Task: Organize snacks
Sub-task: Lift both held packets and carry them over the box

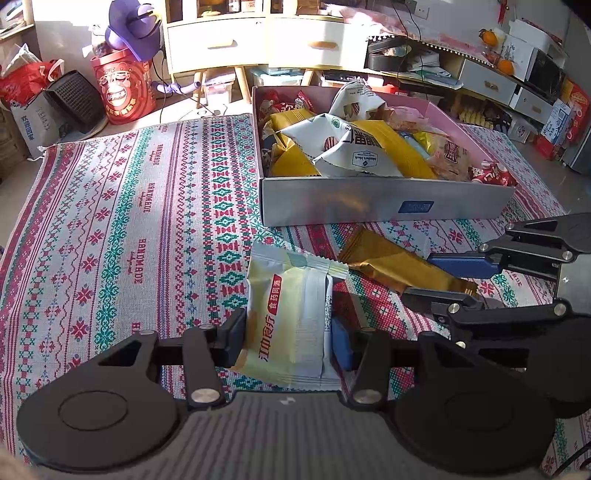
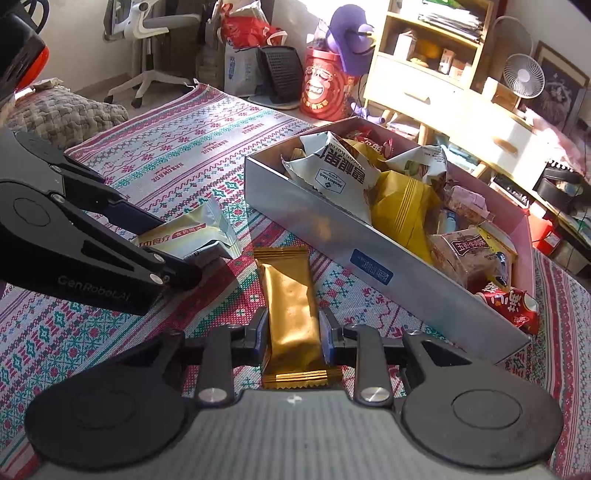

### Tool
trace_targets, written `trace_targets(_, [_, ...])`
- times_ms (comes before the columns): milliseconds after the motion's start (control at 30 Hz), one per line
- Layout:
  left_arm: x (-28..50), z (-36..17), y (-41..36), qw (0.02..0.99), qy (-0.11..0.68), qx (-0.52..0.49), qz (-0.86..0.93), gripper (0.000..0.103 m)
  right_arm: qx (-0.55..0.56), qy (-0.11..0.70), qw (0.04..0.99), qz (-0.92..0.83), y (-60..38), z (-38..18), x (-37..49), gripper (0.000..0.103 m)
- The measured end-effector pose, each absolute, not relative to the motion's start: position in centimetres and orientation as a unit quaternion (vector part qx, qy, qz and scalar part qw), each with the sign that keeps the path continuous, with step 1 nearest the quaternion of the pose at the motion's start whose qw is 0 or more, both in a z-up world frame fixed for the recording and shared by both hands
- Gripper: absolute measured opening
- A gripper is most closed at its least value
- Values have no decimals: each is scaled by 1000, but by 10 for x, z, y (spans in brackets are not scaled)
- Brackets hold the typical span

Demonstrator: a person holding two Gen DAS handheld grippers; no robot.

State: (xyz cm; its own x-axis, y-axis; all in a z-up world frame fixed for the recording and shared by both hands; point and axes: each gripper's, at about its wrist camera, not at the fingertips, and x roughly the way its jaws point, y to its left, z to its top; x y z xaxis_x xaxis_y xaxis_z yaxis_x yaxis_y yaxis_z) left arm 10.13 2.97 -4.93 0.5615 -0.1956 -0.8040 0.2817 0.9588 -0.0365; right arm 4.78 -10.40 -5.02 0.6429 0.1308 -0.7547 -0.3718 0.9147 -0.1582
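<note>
Judging progress as nearly complete, we find the box [image 1: 384, 206] at twelve o'clock already heaped with snacks, while the left gripper [image 1: 291, 332] clamps a pale packet [image 1: 291, 317] and the right gripper [image 2: 293, 334] clamps a gold bar [image 2: 291, 310], both at six o'clock on the cloth [image 1: 129, 221], outside it.

- Patterned woven cloth [image 1: 129, 229] spreads beneath and ahead of the tongs.
- Red bucket [image 1: 123, 86] with a purple plush toy [image 1: 135, 27] stands far ahead-left.
- White drawer cabinet [image 1: 258, 40] stands beyond.
- Small fan [image 2: 523, 75] sits far right.
</note>
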Motion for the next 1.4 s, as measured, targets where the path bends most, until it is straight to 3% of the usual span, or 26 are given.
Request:
trace_targets(367, [102, -49, 31, 882, 452, 46, -125, 54, -143, 383, 901, 146, -100, -58, 50, 41])
trace_targets(500, [102, -49, 30, 883, 451, 49, -121, 54, -145, 374, 905, 145, -100, -60, 51, 39])
trace_targets(600, [102, -50, 29, 883, 450, 53, -120, 54, -156, 370, 904, 146, -99, -59, 49, 28])
trace_targets(667, [102, -50, 28, 884, 450, 54, -119, 54, -156, 372, 903, 149, -100, -57, 47, 27])
trace_targets(1400, [90, -18, 35, 887, 441, 13, -134, 54, -82, 397, 902, 148, -115, -22, 41, 26])
